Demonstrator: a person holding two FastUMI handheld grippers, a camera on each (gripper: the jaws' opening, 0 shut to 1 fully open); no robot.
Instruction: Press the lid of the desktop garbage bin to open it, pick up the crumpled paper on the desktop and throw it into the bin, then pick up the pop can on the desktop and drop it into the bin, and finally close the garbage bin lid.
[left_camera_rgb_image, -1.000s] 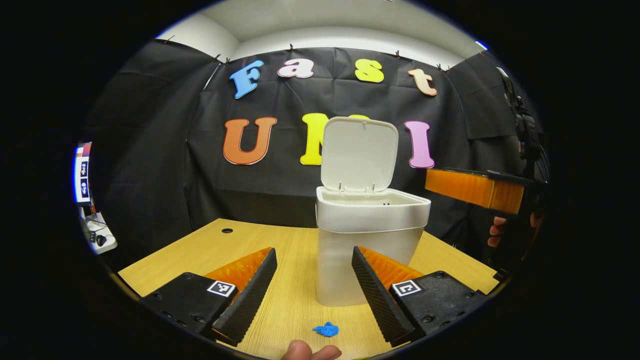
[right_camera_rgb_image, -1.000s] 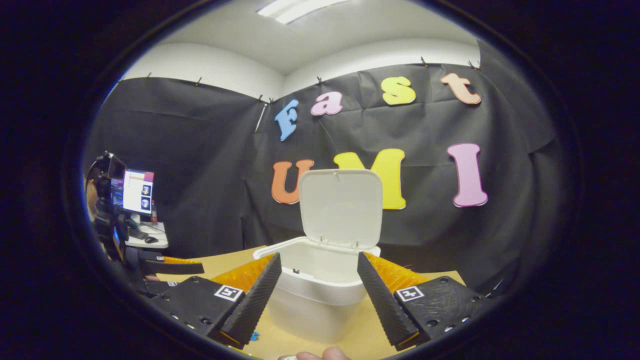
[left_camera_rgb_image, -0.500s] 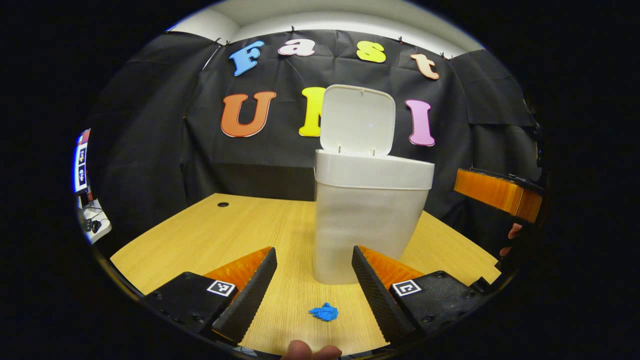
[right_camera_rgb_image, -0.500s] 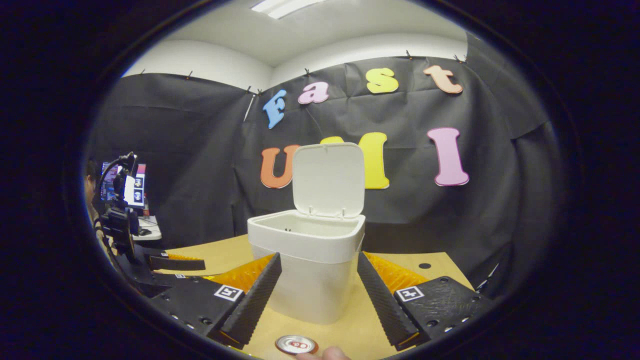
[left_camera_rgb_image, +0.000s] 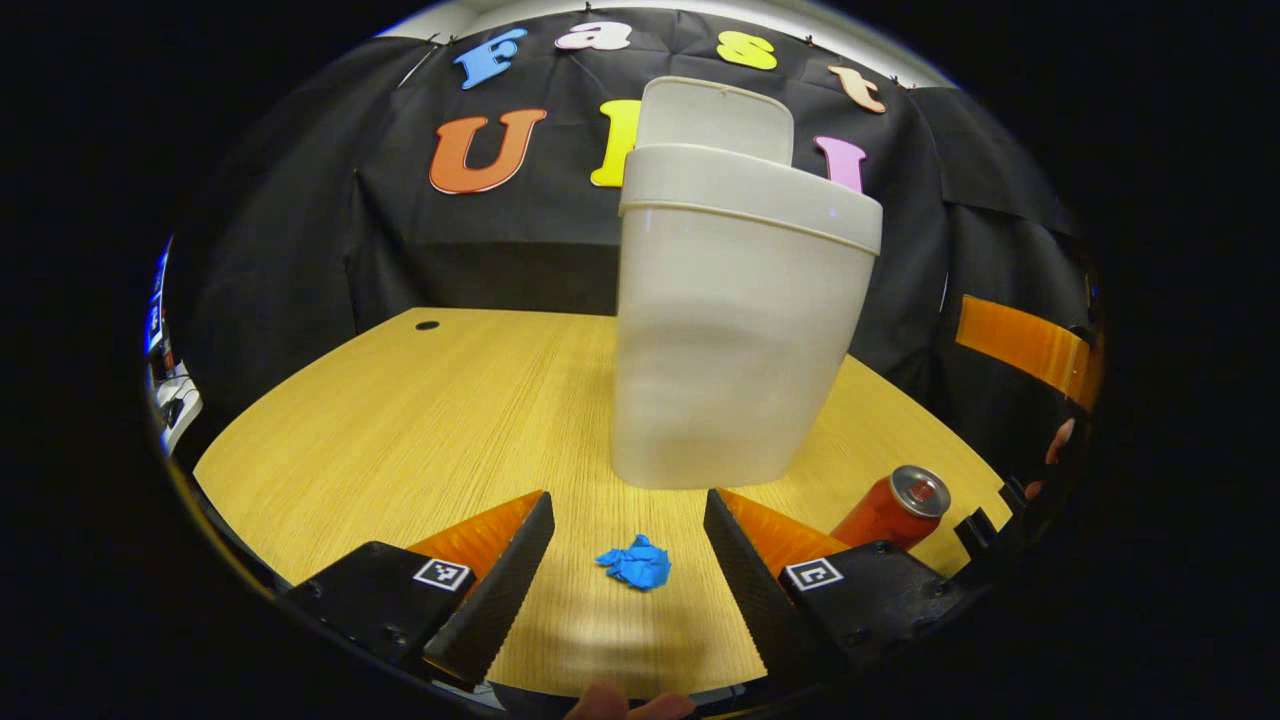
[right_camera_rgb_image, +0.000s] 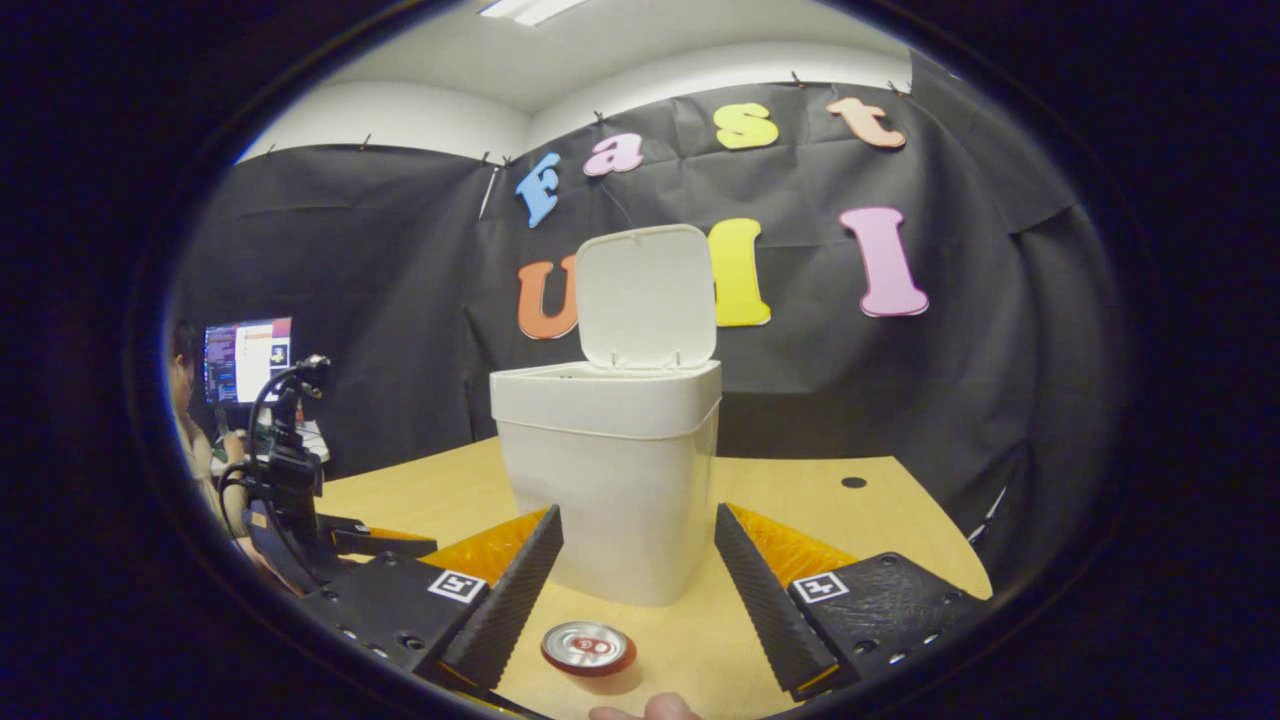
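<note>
Bin: the white garbage bin (left_camera_rgb_image: 735, 330) stands upright on the wooden table (left_camera_rgb_image: 420, 420), towards its far middle.
Lid: the lid (right_camera_rgb_image: 647, 297) stands raised at the bin's far edge, so the mouth is open.
Crumpled paper: a small blue crumpled paper (left_camera_rgb_image: 635, 563) lies on the table just near of the bin, apart from it.
Pop can: the red pop can (left_camera_rgb_image: 893, 507) stands upright on the table, right of the paper and near the bin's right side; in the right gripper view its silver top (right_camera_rgb_image: 588, 646) shows.
Left gripper: the left gripper (left_camera_rgb_image: 628, 570) is low over the table, jaws spread wide and empty, the paper between the fingers and touching neither.
Right gripper: the right gripper (right_camera_rgb_image: 638, 590) is likewise wide open and empty, the can just near of its fingers.
</note>
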